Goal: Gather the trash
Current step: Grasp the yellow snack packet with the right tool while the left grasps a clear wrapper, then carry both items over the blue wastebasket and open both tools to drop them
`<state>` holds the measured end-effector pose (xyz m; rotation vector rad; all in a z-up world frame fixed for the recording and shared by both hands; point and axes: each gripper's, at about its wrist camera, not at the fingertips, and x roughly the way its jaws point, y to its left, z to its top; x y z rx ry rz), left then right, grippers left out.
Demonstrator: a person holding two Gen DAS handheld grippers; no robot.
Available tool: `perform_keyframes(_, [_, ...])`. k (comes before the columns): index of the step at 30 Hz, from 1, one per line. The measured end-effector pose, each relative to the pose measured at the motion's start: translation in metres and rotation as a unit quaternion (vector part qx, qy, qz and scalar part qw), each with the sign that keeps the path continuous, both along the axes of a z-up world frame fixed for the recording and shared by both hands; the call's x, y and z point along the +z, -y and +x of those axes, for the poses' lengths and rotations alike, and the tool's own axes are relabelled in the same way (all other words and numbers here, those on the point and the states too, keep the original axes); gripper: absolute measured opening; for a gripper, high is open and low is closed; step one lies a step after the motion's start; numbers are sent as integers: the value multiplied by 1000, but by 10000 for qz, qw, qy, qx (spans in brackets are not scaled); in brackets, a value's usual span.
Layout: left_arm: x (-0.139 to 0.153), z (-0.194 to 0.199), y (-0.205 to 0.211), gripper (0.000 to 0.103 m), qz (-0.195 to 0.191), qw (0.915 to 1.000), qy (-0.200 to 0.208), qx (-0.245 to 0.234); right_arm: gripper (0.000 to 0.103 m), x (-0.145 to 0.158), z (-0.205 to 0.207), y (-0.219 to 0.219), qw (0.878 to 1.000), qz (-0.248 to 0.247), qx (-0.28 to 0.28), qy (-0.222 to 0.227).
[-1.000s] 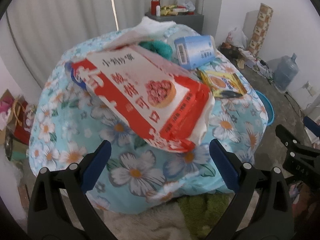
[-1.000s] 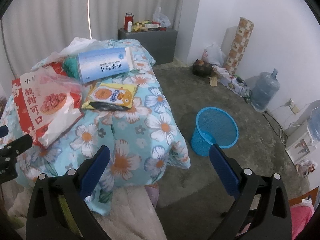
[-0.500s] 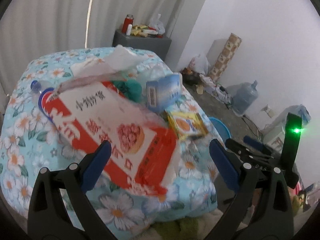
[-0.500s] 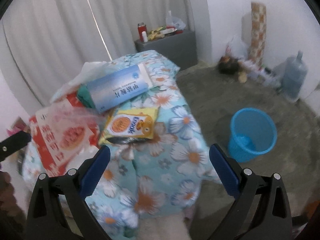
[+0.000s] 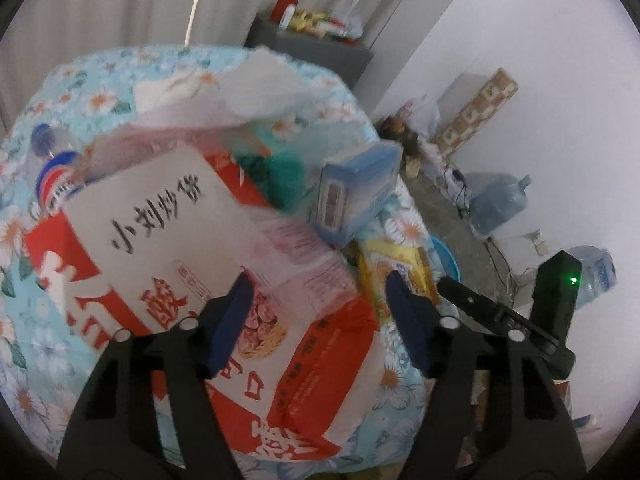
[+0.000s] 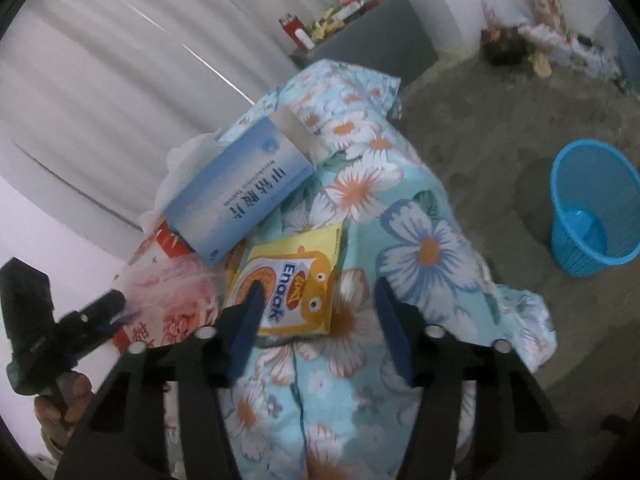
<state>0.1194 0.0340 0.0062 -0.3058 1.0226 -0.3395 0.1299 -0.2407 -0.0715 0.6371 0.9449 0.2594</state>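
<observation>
A big red and white snack bag [image 5: 180,248] lies on the flower-print tablecloth [image 5: 80,92]. My left gripper [image 5: 318,300] hovers over the bag's near right corner, its jaws closing with that corner between them, pads apart from it. A yellow snack packet [image 6: 292,284] lies beside a light blue box [image 6: 240,192]. My right gripper [image 6: 318,300] is over the packet's near edge, jaws closing, its left finger [image 6: 246,320] overlapping the packet, no pad pressing. A blue mesh bin [image 6: 592,208] stands on the floor to the right.
A clear bottle with a blue cap [image 5: 48,148], a teal lump [image 5: 280,168] and white paper [image 5: 256,92] also lie on the cloth. A grey cabinet [image 6: 380,28] stands behind, a water jug [image 5: 500,196] by the wall. A hand [image 6: 60,400] holds the left gripper.
Both grippers have come in closer over the table and tilted, and their jaws have narrowed. The left now sits over the red bag, the right over the yellow packet.
</observation>
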Motion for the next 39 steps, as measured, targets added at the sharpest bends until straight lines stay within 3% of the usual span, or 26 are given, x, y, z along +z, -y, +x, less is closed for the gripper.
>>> perform_keyframes(5, [-14, 12, 3, 42, 182, 9995, -209, 126, 30, -19, 12, -5, 9995, 222, 113, -179])
perform_keyframes(7, [-20, 15, 1, 30, 169, 9992, -291, 215, 15, -19, 15, -9, 9994, 207, 186, -198])
perform_keyframes(13, [-14, 6, -4, 10, 136, 9995, -136, 238, 8, -7, 4, -13, 9996, -119, 227, -125])
perform_keyframes(16, [-3, -4, -6, 5, 130, 9996, 78, 229, 7, 5, -7, -10, 9997, -213, 148, 32])
perform_keyframes(25, [39, -47, -9, 2, 5, 9963, 856, -25, 6, 41, -44, -3, 9976, -367, -120, 570])
perform_keyframes(31, [57, -65, 6, 2, 40, 9933, 1114, -319, 6, 60, -66, 8, 9944, -379, -398, 908])
perform_keyframes(39, [82, -42, 92, 2, 123, 9799, 1376, -1439, 6, 88, -90, 73, 9764, -820, -1455, 1366])
